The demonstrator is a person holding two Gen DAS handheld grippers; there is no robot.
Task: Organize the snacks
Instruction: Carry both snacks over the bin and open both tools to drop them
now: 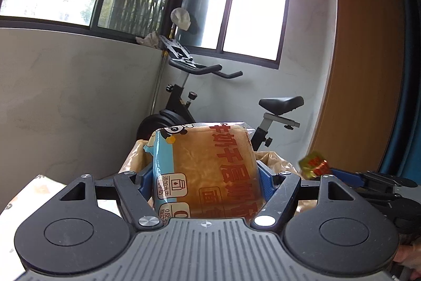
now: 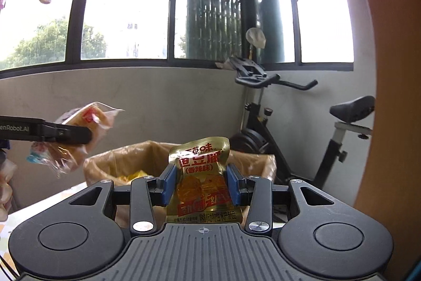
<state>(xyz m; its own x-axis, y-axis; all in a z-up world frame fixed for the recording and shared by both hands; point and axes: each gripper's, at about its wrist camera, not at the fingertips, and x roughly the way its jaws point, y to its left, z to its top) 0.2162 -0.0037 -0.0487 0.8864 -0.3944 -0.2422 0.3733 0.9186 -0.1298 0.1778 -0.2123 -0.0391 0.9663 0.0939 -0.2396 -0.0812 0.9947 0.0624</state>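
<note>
My left gripper (image 1: 208,175) is shut on a wrapped bread pack (image 1: 210,170), orange-brown with a light blue side and red characters, held upright in the air. In the right wrist view that same bread pack (image 2: 79,138) hangs at the left, clamped by the left gripper's black finger (image 2: 63,134). My right gripper (image 2: 201,185) is shut on a small gold snack pouch (image 2: 202,175) with red print, its blue pads pressing both sides. The pouch (image 1: 313,165) also shows at the right edge of the left wrist view. Beyond both grippers stands a cardboard box (image 2: 110,162) lined with a clear bag.
A black exercise bike (image 2: 302,133) stands behind the box in the corner. A grey wall (image 1: 65,96) runs under barred windows, and laundry hangs above. A brown wooden panel (image 2: 394,70) closes the right side. A pale tabletop (image 2: 52,202) lies below the grippers.
</note>
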